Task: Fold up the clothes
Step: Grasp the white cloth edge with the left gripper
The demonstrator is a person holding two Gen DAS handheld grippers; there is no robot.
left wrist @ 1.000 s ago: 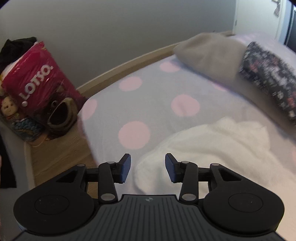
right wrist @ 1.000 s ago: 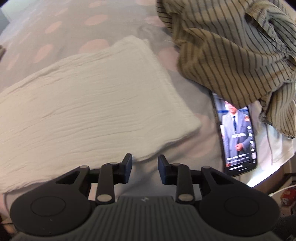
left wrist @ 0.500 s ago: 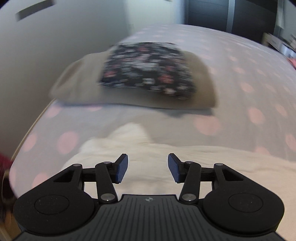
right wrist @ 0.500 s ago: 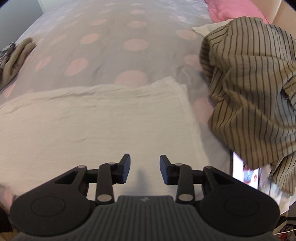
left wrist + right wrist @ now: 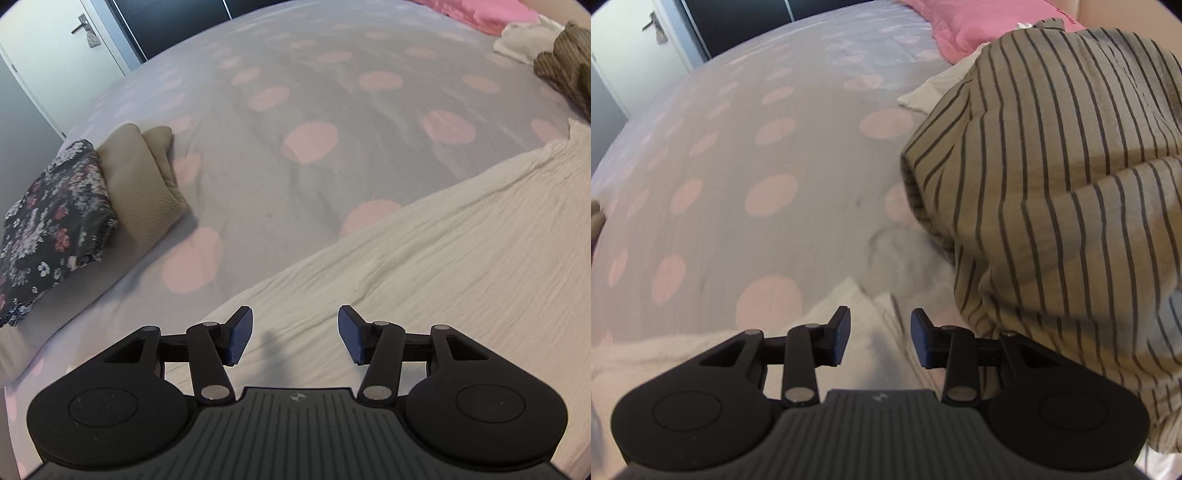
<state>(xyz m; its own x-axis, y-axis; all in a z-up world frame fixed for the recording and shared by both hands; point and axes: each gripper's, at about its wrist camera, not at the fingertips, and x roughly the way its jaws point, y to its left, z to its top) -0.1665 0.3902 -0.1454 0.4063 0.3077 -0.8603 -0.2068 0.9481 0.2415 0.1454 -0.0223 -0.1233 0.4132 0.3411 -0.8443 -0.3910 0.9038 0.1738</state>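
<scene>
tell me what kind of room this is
Most likely a bedroom: a wide bed under a grey sheet with pink dots, a pink pillow at its far end, and a white door with a lever handle.

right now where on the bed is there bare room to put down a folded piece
The widest free patch is the dotted bedspread between the folded stack, floral piece on tan one, and the white cloth. It runs on toward the pink pillow. It is crowded by the striped shirt, which heaps beside the white cloth's corner.
</scene>
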